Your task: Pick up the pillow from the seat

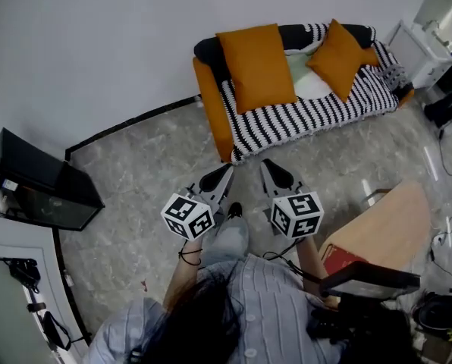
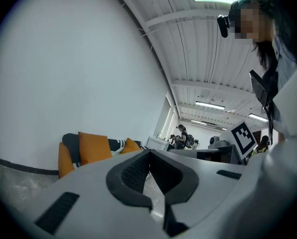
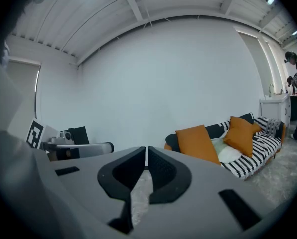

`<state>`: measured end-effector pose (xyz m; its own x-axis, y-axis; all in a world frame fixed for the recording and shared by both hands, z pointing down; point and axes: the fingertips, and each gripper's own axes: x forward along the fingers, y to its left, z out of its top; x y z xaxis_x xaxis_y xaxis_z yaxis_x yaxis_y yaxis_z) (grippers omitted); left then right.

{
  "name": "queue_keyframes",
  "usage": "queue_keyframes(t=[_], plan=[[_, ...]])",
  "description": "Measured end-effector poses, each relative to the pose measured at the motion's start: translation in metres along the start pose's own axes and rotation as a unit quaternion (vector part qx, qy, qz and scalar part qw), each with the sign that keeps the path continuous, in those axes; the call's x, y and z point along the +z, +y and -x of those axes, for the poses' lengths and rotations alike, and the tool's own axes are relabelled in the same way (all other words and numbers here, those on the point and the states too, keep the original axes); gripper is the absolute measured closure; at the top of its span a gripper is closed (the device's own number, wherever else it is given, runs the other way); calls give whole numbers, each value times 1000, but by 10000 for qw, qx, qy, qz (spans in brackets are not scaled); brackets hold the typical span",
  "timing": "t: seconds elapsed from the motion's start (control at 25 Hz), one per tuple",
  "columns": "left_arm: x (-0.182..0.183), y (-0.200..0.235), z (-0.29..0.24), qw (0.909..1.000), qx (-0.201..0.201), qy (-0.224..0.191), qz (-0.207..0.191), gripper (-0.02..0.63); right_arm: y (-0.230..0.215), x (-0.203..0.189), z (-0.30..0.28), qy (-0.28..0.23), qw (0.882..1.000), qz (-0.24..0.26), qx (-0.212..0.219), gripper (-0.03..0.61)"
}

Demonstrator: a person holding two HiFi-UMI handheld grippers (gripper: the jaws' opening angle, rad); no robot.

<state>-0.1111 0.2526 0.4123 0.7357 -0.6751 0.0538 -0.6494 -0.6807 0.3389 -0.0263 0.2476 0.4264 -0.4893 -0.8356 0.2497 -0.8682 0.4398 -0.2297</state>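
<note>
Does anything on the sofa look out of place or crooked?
Only slightly. The smaller orange square pillow stands tilted on one corner against the black-and-white striped sofa, overlapping a pale cushion. The larger orange rectangular pillow leans nearly square against the backrest. Nothing looks spilled or damaged.

you've got three candidates on sofa (image 1: pixel 317 114) — black-white striped cover, orange end panel, against wall.
- big orange pillow (image 1: pixel 256 67): rectangular, propped against backrest at sofa's left end, lower edge on striped seat
- small orange pillow (image 1: pixel 338 58): turned corner-up, diamond-like, leaning on backrest further right
- pale pillow (image 1: pixel 311 80): lying low between the two, partly tucked under small one
</note>
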Motion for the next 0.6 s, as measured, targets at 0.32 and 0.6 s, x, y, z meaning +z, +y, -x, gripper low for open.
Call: queue_keyframes(t=[0.32, 0.6], plan=[[35, 77, -51, 10000, -43, 61, -28, 604, -28, 31, -78, 53, 9999, -58, -153, 548], [55, 134, -83, 9997, -82, 186, -135, 604, -44, 49, -131, 115, 9996, -31, -266, 548]])
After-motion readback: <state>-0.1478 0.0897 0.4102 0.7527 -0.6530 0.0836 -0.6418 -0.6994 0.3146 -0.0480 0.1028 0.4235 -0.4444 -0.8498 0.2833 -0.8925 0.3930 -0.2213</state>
